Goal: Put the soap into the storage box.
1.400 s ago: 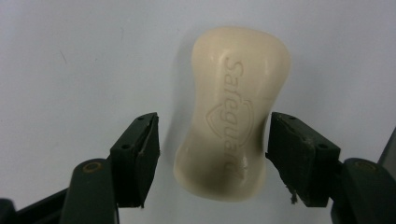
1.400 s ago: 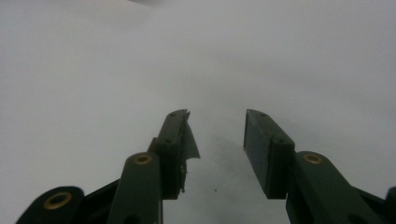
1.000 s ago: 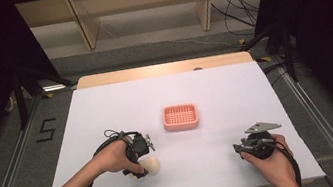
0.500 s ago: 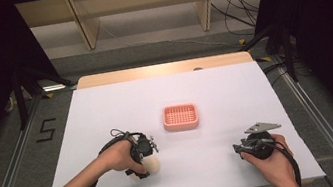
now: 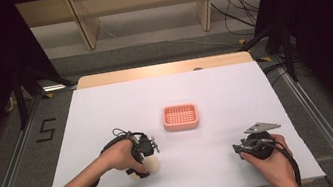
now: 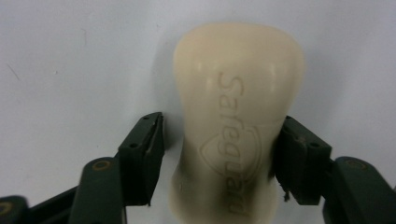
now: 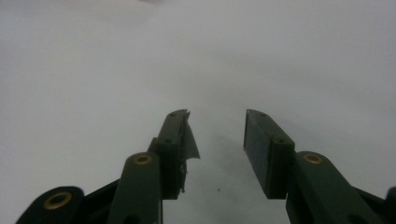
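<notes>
A cream bar of soap (image 6: 238, 116) with a stamped brand name lies on the white table (image 5: 214, 91); in the high view this soap (image 5: 152, 165) is at the front left. My left gripper (image 6: 219, 154) straddles it and its jaws have just been closing. The right pad (image 6: 292, 158) touches the bar, while a thin gap shows beside the left pad (image 6: 144, 154). From above, the left gripper (image 5: 146, 166) sits over the bar. My right gripper (image 7: 217, 140) is open over bare table, nothing between its jaws; in the high view this gripper (image 5: 237, 149) rests at the front right.
A pink ribbed soap dish (image 5: 182, 126) sits at the table's middle, beyond both grippers. Wooden shelving (image 5: 140, 6) and cables lie past the far edge. Metal rails run along both sides of the table.
The left gripper has shifted slightly onto the soap and its jaws have narrowed around the bar. The right hand has not moved.
</notes>
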`<state>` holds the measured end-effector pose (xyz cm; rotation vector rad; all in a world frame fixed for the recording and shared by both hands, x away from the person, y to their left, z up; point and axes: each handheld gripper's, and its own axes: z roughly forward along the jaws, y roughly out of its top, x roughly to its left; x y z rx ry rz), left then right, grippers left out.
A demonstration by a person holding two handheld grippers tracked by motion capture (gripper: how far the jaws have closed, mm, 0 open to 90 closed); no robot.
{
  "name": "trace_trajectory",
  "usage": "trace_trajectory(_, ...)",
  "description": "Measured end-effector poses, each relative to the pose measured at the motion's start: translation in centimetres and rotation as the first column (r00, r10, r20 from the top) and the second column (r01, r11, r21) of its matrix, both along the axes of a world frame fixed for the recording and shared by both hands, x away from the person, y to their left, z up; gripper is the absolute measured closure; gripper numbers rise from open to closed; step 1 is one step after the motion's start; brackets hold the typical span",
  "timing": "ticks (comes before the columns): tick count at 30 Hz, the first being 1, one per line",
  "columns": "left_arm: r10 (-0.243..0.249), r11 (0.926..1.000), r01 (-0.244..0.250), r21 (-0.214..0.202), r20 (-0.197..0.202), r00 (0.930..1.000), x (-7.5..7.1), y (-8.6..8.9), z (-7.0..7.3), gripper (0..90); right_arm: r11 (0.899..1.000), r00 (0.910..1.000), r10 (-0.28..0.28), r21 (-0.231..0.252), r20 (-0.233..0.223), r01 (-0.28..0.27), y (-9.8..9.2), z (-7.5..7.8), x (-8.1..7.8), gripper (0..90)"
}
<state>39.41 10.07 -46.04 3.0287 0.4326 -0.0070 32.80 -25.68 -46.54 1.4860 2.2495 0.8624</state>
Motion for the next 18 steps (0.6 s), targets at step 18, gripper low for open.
trace_trajectory(18,-0.014,0.9999,0.015,-0.009,0.029,0.9995,-0.39,0.08,0.15,49.2,1.000,1.0000,0.006,0.000,0.004,-0.006,-0.15,-0.14,0.11,59.6)
